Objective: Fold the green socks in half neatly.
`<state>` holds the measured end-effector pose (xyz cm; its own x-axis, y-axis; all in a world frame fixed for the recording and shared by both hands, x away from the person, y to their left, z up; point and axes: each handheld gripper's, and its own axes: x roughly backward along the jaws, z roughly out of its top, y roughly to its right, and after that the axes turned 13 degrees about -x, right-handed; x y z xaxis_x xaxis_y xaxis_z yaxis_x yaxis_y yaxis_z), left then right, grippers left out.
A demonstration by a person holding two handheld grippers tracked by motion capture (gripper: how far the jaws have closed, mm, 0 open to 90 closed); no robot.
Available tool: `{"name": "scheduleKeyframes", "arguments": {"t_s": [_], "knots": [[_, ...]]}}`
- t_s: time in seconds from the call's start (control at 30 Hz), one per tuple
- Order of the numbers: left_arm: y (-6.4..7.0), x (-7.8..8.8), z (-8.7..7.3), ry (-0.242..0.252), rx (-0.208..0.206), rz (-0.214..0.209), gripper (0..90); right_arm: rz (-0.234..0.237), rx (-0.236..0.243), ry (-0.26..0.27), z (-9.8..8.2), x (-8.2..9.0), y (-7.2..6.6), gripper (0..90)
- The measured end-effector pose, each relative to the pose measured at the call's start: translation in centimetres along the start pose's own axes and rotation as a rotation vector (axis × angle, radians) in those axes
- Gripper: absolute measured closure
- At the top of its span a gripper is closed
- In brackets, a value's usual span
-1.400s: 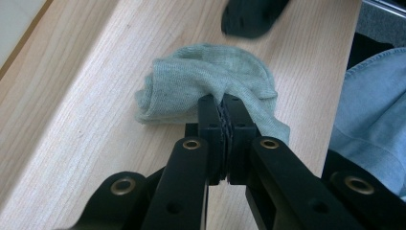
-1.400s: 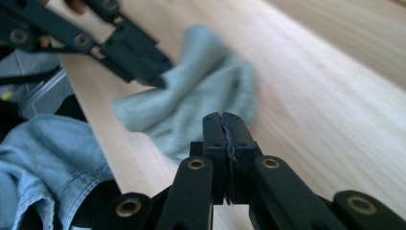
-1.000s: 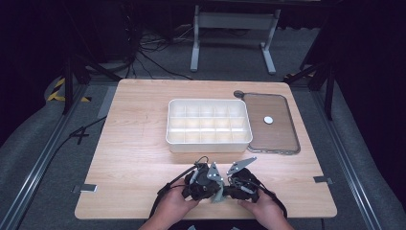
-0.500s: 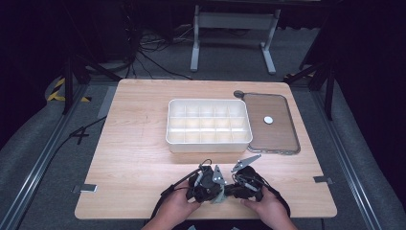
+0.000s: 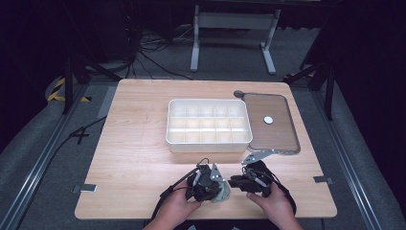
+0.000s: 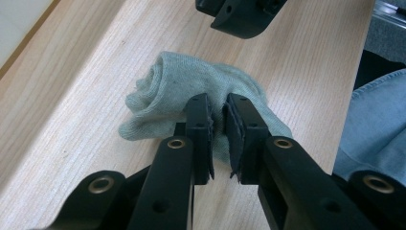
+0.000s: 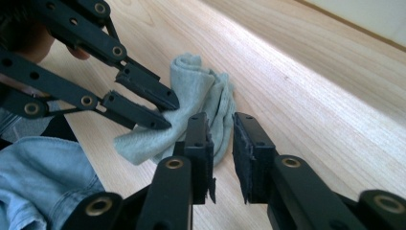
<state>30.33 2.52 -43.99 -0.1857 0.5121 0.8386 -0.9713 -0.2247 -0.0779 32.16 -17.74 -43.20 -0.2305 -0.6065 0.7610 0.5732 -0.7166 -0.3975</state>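
Sock (image 6: 191, 88): pale grey-green knit.
Table (image 5: 139, 143): light wood with grain, beneath the sock.
Divided box (image 5: 208, 124): cream-white, beyond the sock.
Tray (image 5: 277, 132): brown, grey rim, white dot, right of the box.
Grippers' jaws: black.

A lab or recording studio: a lone wooden worktop (image 5: 143, 143) stands on grey carpet, with black cables (image 5: 148, 55) trailing on the floor behind it, a metal stand (image 5: 232, 28) beyond, and dark surroundings all round.
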Motion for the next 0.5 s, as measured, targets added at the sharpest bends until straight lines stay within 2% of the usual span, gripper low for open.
{"name": "scheduleKeyframes", "arguments": {"t_s": [0.1, 0.13, 0.23, 0.5], "knots": [[0.0, 0.0, 0.0, 0.005, -0.001, 0.003, 79.3, 0.004, -0.003, 0.008, 0.0, -0.2, -0.1, 70.8], [0.0, -0.1, 0.0, 0.006, 0.002, 0.003, 79.1, 0.016, -0.018, 0.013, 0.1, -0.4, -0.2, 69.8], [0.0, 0.0, 0.0, 0.001, 0.002, -0.001, 78.9, 0.018, -0.017, 0.008, 0.1, -0.7, -0.4, 68.6], [0.0, 0.0, -0.2, 0.002, 0.009, 0.001, 77.1, 0.034, -0.021, 0.045, 0.3, -1.5, -0.8, 64.7]]}}
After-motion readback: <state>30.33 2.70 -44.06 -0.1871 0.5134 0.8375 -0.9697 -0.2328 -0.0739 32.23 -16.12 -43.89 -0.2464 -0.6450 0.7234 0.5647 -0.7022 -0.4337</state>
